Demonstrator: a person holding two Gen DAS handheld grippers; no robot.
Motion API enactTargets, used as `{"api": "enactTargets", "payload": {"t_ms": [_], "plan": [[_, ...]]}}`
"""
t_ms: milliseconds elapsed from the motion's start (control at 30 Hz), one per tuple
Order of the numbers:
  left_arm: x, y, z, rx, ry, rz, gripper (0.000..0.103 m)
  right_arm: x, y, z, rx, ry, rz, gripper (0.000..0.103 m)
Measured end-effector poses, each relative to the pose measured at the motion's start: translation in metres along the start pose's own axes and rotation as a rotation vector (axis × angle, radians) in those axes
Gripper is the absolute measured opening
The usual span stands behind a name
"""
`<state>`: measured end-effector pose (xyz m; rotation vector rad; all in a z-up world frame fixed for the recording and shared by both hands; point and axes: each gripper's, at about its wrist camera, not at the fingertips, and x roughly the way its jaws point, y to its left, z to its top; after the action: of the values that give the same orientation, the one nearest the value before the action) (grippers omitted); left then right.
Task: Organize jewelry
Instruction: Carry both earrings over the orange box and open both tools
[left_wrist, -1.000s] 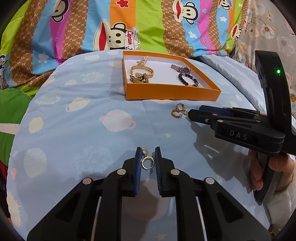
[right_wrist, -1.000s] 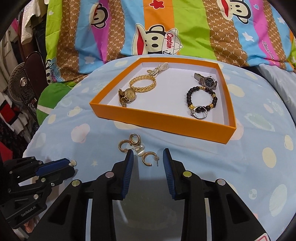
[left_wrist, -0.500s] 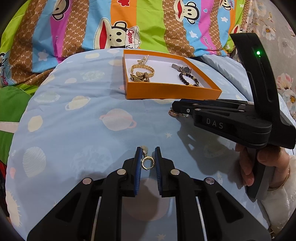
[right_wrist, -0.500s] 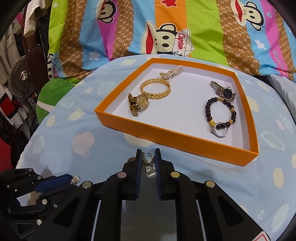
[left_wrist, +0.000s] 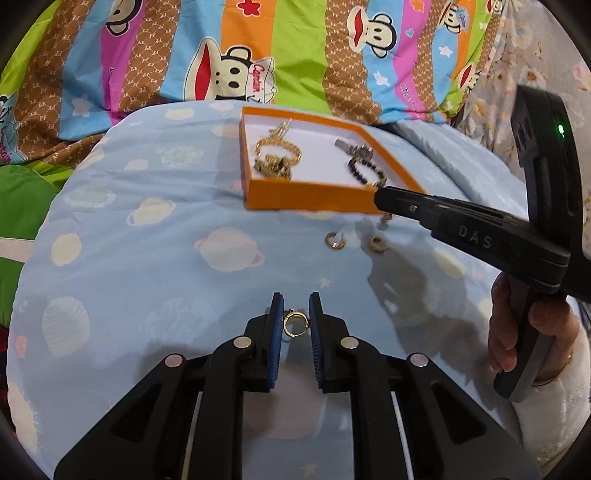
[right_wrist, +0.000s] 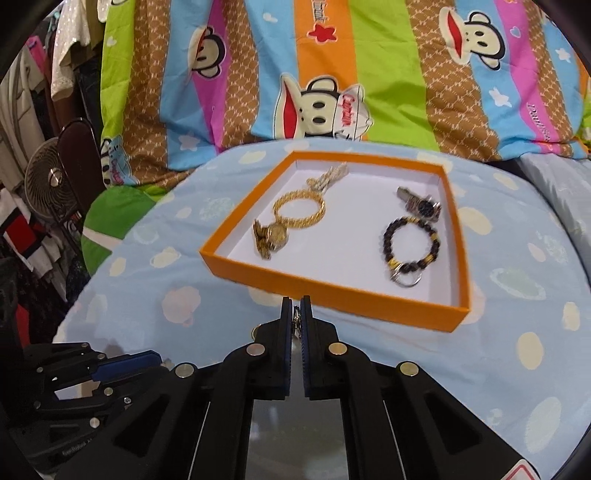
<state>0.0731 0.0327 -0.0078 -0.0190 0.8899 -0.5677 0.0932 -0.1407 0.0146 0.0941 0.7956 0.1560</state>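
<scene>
Right wrist view: right tongs (right_wrist: 295, 317) pinch a small earring (right_wrist: 296, 316) just short of the orange tray (right_wrist: 332, 291), left tongs (left_wrist: 295, 325) narrow around a gold hoop earring (left_wrist: 294, 324); next, probably carry over the rim and release.

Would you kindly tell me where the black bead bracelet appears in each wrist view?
Left wrist view: black bead bracelet lies upper right of centre, in the orange box's right half.
Right wrist view: bracelet lies right of centre.
Shared landmark: the orange box.
</scene>
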Motion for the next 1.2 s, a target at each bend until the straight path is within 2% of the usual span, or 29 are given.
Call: {"api": "enactTargets", "payload": {"t_ms": [167, 300, 433, 533, 733, 900, 967, 1100, 1200], "plan": [[-0.021, -0.015, 0.059, 0.067, -0.085, -0.024, 0.013, -0.023, -0.024, 0.04, 0.02, -0.055, -0.012, 0.004], [-0.015, -0.037, 0.119, 0.145, -0.16, -0.011, 0.013, -0.008, -0.051, 0.081, 0.057, -0.049, -0.009, 0.004], [0.027, -0.051, 0.171, 0.161, -0.145, -0.051, 0.013, 0.031, -0.074, 0.108, 0.107, 0.008, 0.02, 0.004], [0.073, -0.05, 0.197, 0.115, -0.089, -0.092, 0.013, 0.059, -0.085, 0.116, 0.137, 0.058, 0.052, 0.004], [0.137, -0.037, 0.209, 0.069, -0.018, -0.094, 0.013, 0.106, -0.102, 0.116, 0.178, 0.142, 0.084, 0.004], [0.154, -0.029, 0.205, 0.068, 0.013, -0.086, 0.012, 0.125, -0.106, 0.112, 0.176, 0.19, 0.103, 0.005], [0.156, -0.024, 0.205, 0.054, 0.011, -0.089, 0.015, 0.125, -0.104, 0.113, 0.164, 0.181, 0.1, 0.006], [0.15, -0.02, 0.205, 0.056, -0.022, -0.062, 0.039, 0.111, -0.106, 0.116, 0.158, 0.115, 0.077, 0.01], [0.131, -0.02, 0.206, 0.064, -0.061, -0.052, 0.042, 0.093, -0.108, 0.117, 0.155, 0.063, 0.053, 0.011]]}}
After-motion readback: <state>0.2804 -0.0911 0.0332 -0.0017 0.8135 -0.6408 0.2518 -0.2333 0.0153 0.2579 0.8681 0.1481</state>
